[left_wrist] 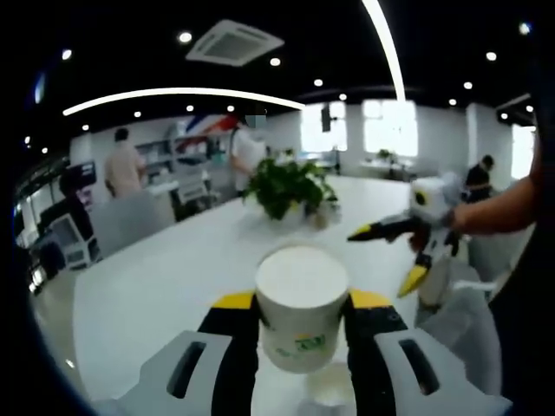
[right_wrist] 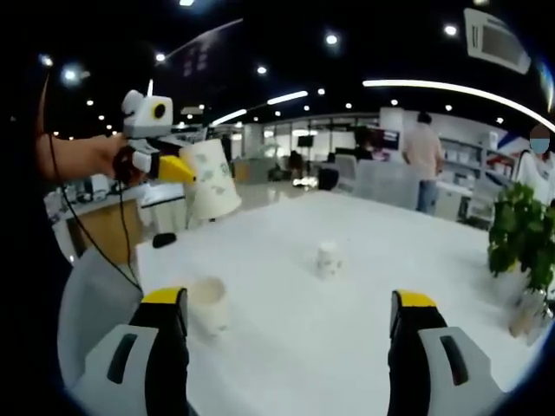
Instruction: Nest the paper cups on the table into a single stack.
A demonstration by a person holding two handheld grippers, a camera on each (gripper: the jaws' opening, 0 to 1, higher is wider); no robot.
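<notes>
My left gripper (left_wrist: 303, 300) is shut on a white paper cup (left_wrist: 301, 316) with green print, held upright above the white table (left_wrist: 156, 286). The right gripper view shows this held cup (right_wrist: 212, 178) tilted in the air at upper left, in the left gripper (right_wrist: 195, 173). My right gripper (right_wrist: 290, 299) stands wide open over the table (right_wrist: 347, 347) with nothing between its jaws. One cup (right_wrist: 208, 305) stands on the table close to its left jaw. Another small cup (right_wrist: 328, 258) stands farther off near the middle. In the left gripper view the right gripper (left_wrist: 386, 257) hangs open at the right.
A potted plant (left_wrist: 286, 186) stands on the far part of the table, also the plant (right_wrist: 520, 234) at the right edge. A small black object (right_wrist: 163, 240) lies near the table's corner. A grey chair (right_wrist: 91, 299) sits beside it. People stand among desks in the background.
</notes>
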